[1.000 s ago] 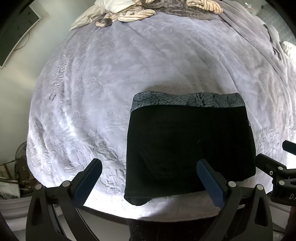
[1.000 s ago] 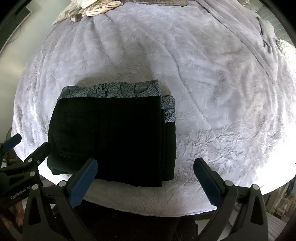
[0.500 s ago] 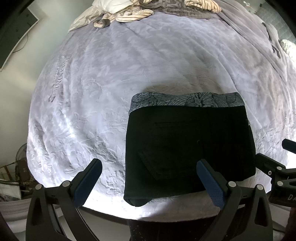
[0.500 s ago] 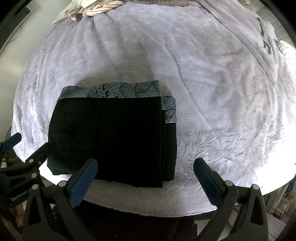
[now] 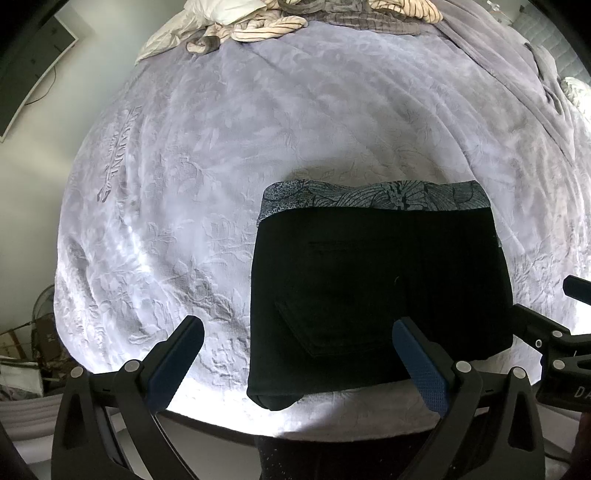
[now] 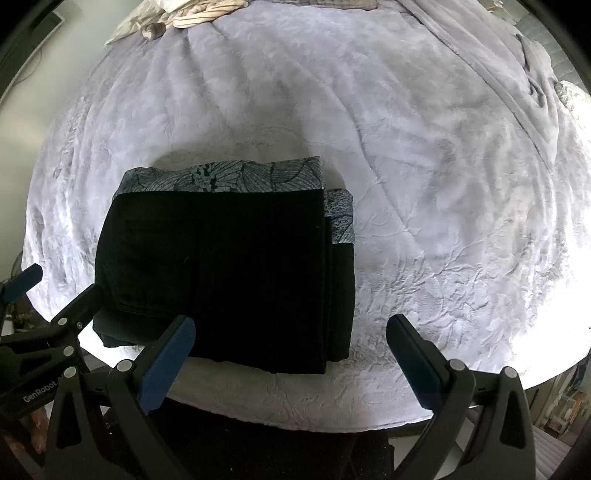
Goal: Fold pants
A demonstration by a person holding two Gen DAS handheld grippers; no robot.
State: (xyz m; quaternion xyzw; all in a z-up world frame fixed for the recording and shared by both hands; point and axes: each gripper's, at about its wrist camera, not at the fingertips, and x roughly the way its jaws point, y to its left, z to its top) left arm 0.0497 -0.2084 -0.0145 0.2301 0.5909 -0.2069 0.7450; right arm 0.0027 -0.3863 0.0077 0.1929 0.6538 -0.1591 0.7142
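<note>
The black pants (image 5: 376,284) lie folded into a compact rectangle near the front edge of the bed, with a grey leaf-patterned band (image 5: 373,195) showing along the far side. In the right wrist view the same pants (image 6: 229,273) sit left of centre, layers stacked at their right edge. My left gripper (image 5: 299,363) hovers open above the near-left corner of the pants, holding nothing. My right gripper (image 6: 291,354) is open too, above the near-right corner, with nothing between its blue pads (image 6: 166,365).
A lilac embossed bedspread (image 5: 229,155) covers the bed. Crumpled striped and white clothes (image 5: 258,18) are piled at the far end. A grey blanket (image 6: 509,55) drapes along the right side. A dark screen (image 5: 29,66) hangs on the left wall.
Both grippers have drawn back very slightly; the pants lie unmoved.
</note>
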